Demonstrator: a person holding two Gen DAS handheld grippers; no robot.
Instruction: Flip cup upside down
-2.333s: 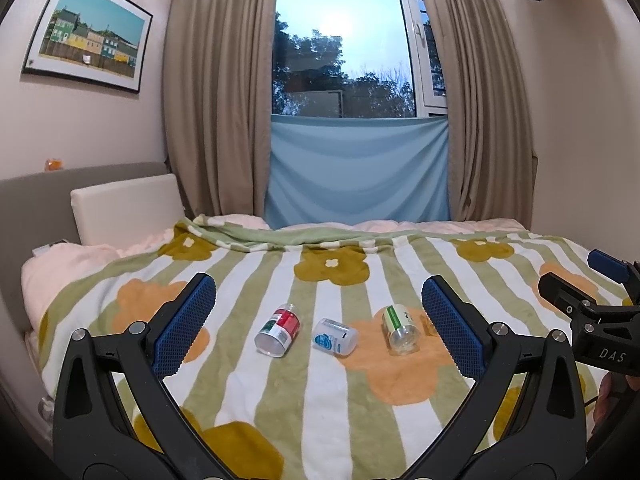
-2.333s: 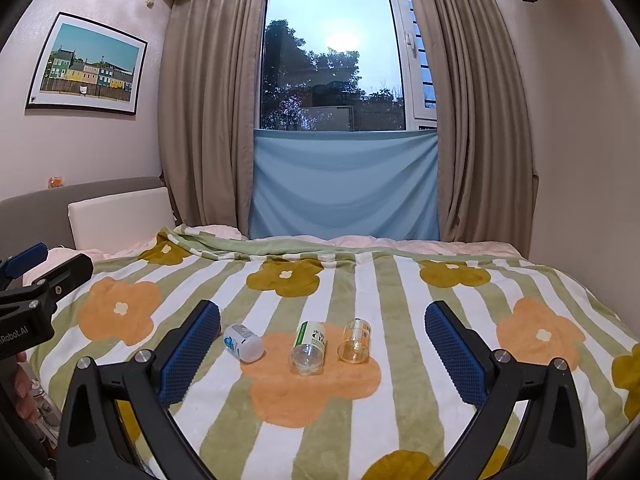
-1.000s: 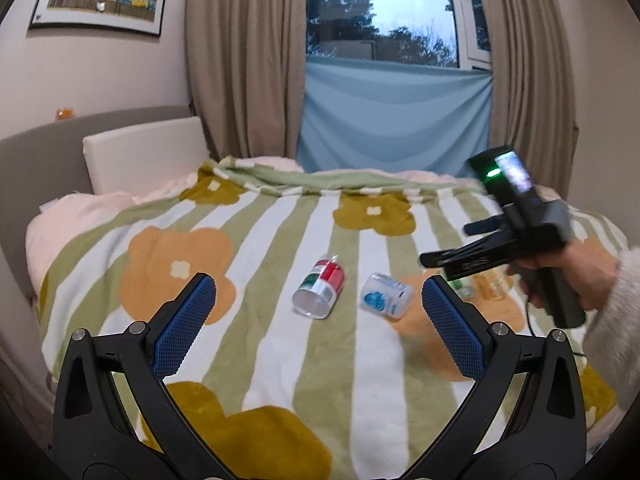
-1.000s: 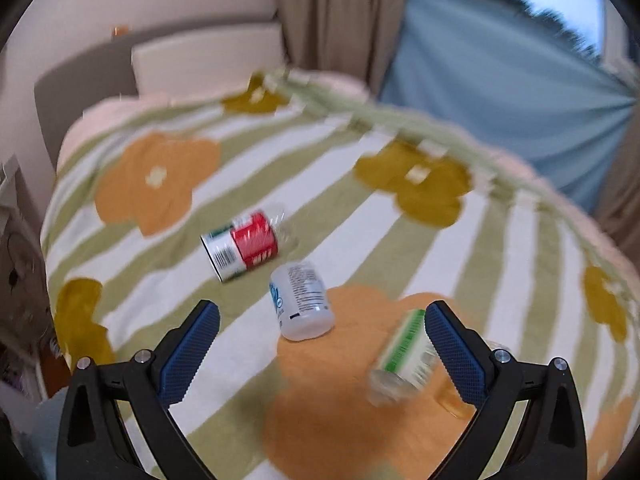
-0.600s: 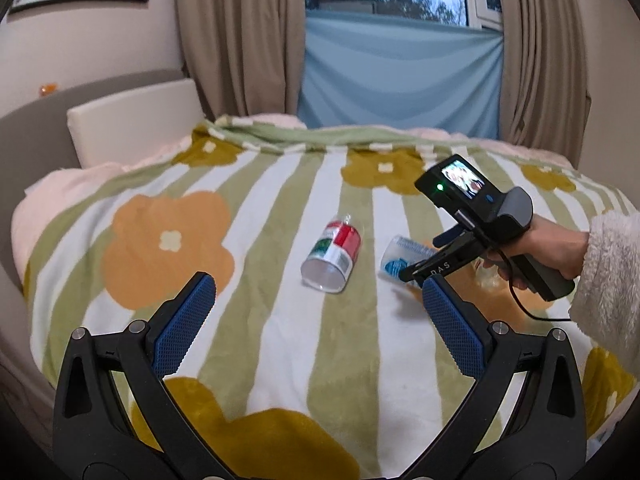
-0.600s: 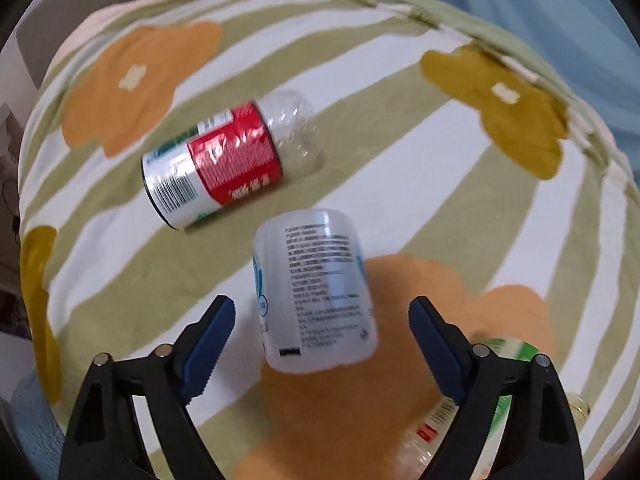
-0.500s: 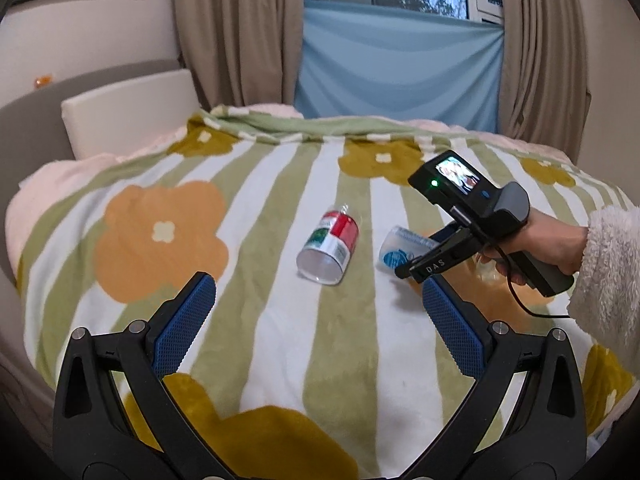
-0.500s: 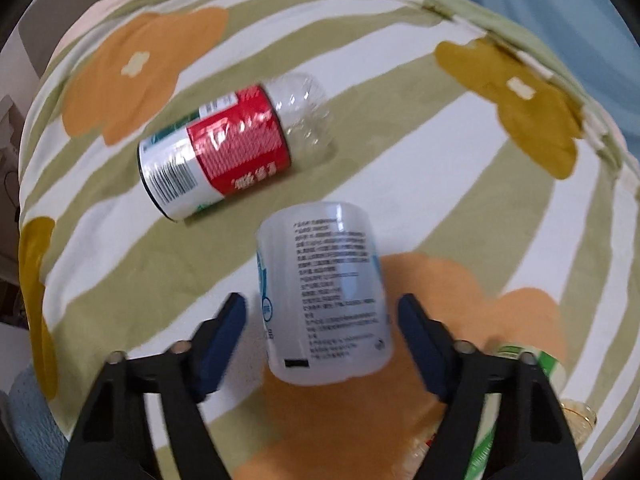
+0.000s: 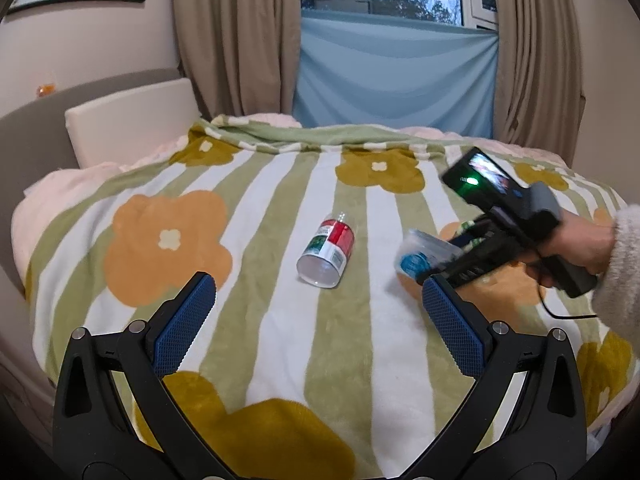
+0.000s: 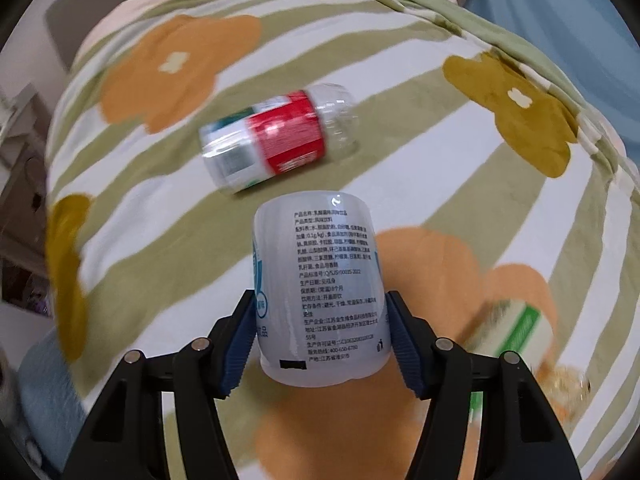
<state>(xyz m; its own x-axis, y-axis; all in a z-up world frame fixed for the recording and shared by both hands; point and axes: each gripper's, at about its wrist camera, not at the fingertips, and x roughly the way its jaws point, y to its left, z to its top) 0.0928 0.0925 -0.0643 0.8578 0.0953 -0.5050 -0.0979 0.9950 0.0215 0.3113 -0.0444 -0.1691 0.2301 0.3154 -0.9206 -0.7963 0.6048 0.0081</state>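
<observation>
A bed is covered by a blanket (image 9: 280,360) with green and white stripes and orange and mustard flowers. The left claw (image 9: 318,312) hangs released above it, jaws spread wide, holding nothing. The right claw (image 10: 320,340), held in a hand (image 9: 580,240) with a fuzzy sleeve, is clenched around a white plastic cup (image 10: 320,288) printed with blue and small black text; it looks empty. Beyond it a clear cup with a red and green label (image 10: 280,136) lies on its side, empty. At right, blurred, lie a green-labelled cup (image 10: 516,328) and a small amber glass (image 10: 568,384).
</observation>
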